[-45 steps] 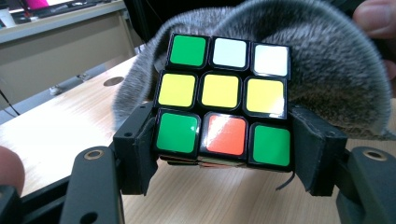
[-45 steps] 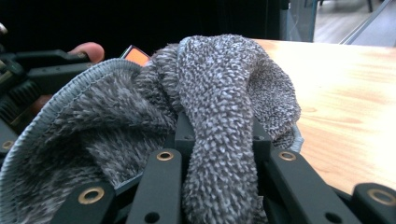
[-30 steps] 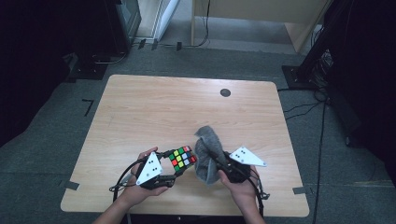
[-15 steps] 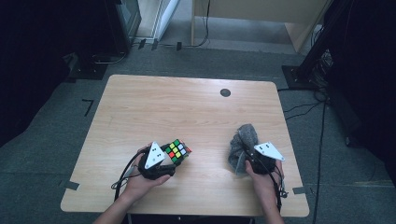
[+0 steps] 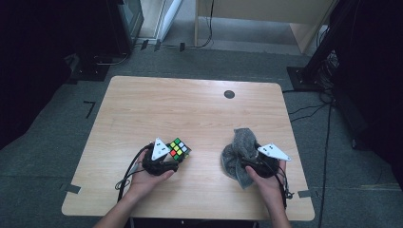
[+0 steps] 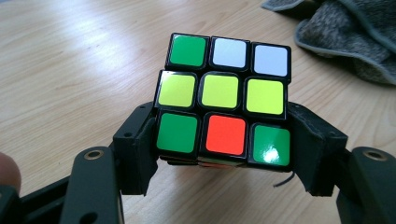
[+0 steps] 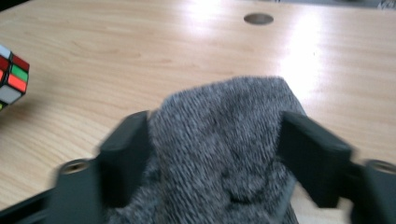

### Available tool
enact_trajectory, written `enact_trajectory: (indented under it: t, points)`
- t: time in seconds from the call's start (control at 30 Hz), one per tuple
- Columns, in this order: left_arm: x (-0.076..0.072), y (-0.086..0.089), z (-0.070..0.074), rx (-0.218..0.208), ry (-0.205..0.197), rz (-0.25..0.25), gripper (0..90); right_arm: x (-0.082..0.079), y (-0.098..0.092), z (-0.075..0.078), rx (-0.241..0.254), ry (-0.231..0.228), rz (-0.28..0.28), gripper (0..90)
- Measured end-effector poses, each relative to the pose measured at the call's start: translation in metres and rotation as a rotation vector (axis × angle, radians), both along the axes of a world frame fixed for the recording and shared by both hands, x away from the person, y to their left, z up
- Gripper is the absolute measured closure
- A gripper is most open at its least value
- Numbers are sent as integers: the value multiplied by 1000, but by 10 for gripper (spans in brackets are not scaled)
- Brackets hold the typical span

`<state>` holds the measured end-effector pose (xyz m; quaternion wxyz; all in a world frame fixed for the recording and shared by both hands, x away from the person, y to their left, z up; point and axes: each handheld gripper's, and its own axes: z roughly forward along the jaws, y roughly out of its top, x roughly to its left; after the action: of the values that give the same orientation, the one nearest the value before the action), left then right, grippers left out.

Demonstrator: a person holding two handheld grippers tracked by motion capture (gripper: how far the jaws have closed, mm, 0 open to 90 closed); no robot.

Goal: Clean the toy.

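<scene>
The grey cloth (image 7: 219, 154) looks smeared and runs off the bottom edge; the cube (image 7: 11, 77) is cut off at left.

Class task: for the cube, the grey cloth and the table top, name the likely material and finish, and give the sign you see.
Cube: likely hard plastic, glossy; a light glints on its coloured tiles.
Grey cloth: seemingly knitted or terry fabric, matt; fuzzy nap, soft folds.
Table top: pale wood or wood-look laminate, smooth; grain lines, light sheen.

1. Left gripper (image 6: 224, 140): black blocky jaws, a round metal screw on each arm.
2. Right gripper (image 7: 217, 140): matching black jaws and screws.
3. Each carries a pale three-cornered plate and trailing black cable; forearms bare.
</scene>
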<state>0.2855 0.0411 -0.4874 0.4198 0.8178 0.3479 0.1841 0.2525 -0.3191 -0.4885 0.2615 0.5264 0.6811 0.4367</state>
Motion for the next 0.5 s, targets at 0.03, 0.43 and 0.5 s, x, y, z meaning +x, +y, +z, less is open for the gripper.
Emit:
enact_trajectory:
  t: [0.03,0.43,0.5]
  points:
    - [1,0,0,2,5,1,336,0,-1,-2,4,12,5,373]
    - [14,-5,-8,29,45,50,335,1,-1,-8,52,61,20,557]
    - [14,-8,-10,29,42,58,333,1,-1,-9,54,63,23,560]
